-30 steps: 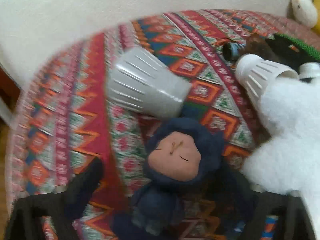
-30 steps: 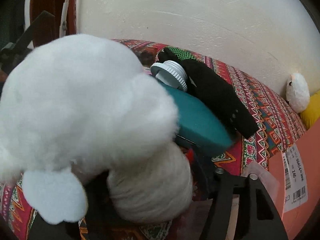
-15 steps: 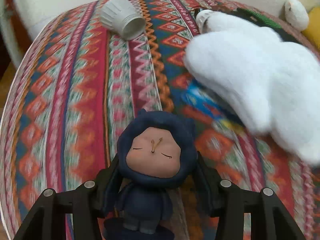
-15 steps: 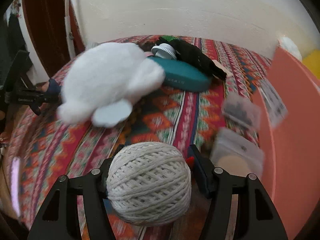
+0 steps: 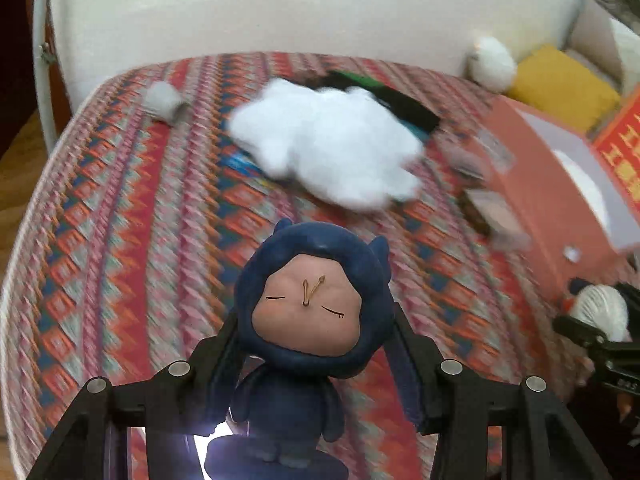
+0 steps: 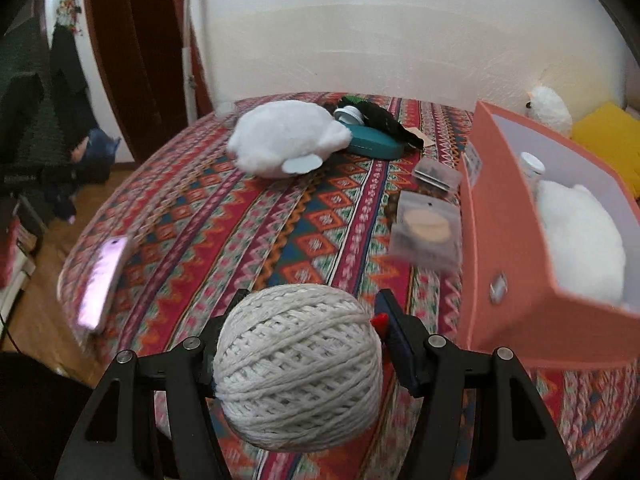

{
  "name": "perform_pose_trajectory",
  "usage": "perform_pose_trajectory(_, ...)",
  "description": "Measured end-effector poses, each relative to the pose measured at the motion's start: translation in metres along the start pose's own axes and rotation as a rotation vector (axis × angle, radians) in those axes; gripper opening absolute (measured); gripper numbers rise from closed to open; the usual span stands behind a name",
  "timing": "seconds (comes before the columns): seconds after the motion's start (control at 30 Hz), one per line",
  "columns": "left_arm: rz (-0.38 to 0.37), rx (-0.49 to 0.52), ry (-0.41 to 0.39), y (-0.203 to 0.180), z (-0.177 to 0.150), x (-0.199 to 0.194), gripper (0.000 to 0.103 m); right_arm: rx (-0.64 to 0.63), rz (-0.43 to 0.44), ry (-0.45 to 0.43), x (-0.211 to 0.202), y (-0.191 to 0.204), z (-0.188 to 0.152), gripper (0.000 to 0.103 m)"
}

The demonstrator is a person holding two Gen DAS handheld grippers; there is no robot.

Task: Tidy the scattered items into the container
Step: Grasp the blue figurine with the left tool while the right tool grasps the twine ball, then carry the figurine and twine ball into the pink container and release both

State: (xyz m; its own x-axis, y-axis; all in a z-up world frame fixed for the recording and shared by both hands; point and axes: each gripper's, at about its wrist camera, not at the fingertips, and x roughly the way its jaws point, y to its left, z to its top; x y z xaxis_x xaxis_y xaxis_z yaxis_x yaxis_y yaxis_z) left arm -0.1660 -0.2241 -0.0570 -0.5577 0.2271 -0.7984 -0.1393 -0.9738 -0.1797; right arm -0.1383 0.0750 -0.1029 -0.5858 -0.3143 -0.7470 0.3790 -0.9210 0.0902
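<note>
- Progress was partial: salmon-pink cardboard box (image 6: 516,280), right of the right claw (image 6: 304,344), already held a white plush (image 6: 580,236).
- Left claw (image 5: 316,344) gripped a navy hooded figurine (image 5: 312,312); right claw gripped a cream yarn ball (image 6: 298,364).
- Ahead, a white plush toy (image 6: 284,140), teal case (image 6: 374,144) and clear packets (image 6: 426,232) lay loose.

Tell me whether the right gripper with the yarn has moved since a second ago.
Yes. The right gripper, shut on the yarn ball, has pulled back and up from the white plush, which now lies far off, with the pink box now at its right.
</note>
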Motion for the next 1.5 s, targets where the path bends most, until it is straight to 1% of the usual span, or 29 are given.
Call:
perform_pose_trajectory(0.1,-0.029,0.018,0.012,-0.033,-0.030,-0.007,0.056,0.000,0.004,-0.007,-0.028,0.005,-0.023,0.066)
perform_pose_trajectory(0.17,-0.063,0.028,0.035,-0.057,-0.052,-0.005,0.056,0.001,0.007,-0.012,-0.047,0.009,-0.038,0.066)
perform_pose_trajectory(0.23,-0.074,0.041,0.053,-0.080,-0.071,-0.005,0.056,0.001,0.010,-0.016,-0.066,0.012,-0.054,0.066)
perform_pose_trajectory(0.3,-0.069,0.065,0.058,-0.103,-0.087,-0.008,0.056,0.005,0.011,-0.022,-0.085,0.013,-0.069,0.066)
perform_pose_trajectory(0.4,-0.080,0.094,0.051,-0.135,-0.102,-0.011,0.056,0.032,-0.004,-0.032,-0.107,0.000,-0.088,0.066)
perform_pose_trajectory(0.43,-0.074,0.106,0.046,-0.147,-0.105,-0.013,0.056,0.047,-0.010,-0.035,-0.114,-0.005,-0.094,0.066)
perform_pose_trajectory(0.5,-0.070,0.136,0.034,-0.166,-0.106,-0.015,0.056,0.083,-0.023,-0.042,-0.130,-0.019,-0.107,0.066)
perform_pose_trajectory(0.6,-0.085,0.192,0.014,-0.199,-0.105,-0.020,0.056,0.137,-0.050,-0.053,-0.151,-0.042,-0.121,0.066)
perform_pose_trajectory(0.8,-0.131,0.296,-0.013,-0.260,-0.085,-0.017,0.056,0.233,-0.134,-0.096,-0.188,-0.092,-0.133,0.066)
perform_pose_trajectory(1.0,-0.160,0.377,-0.021,-0.316,-0.054,0.001,0.056,0.272,-0.213,-0.156,-0.213,-0.140,-0.120,0.066)
perform_pose_trajectory(1.13,-0.165,0.403,-0.036,-0.343,-0.023,0.019,0.056,0.275,-0.261,-0.188,-0.215,-0.170,-0.096,0.066)
perform_pose_trajectory(1.27,-0.176,0.412,-0.046,-0.363,0.016,0.040,0.056,0.274,-0.296,-0.212,-0.209,-0.201,-0.064,0.066)
perform_pose_trajectory(1.37,-0.173,0.426,-0.061,-0.376,0.049,0.056,0.056,0.272,-0.312,-0.223,-0.196,-0.224,-0.038,0.066)
perform_pose_trajectory(1.5,-0.154,0.435,-0.056,-0.389,0.091,0.089,0.056,0.282,-0.318,-0.209,-0.167,-0.258,-0.007,0.066)
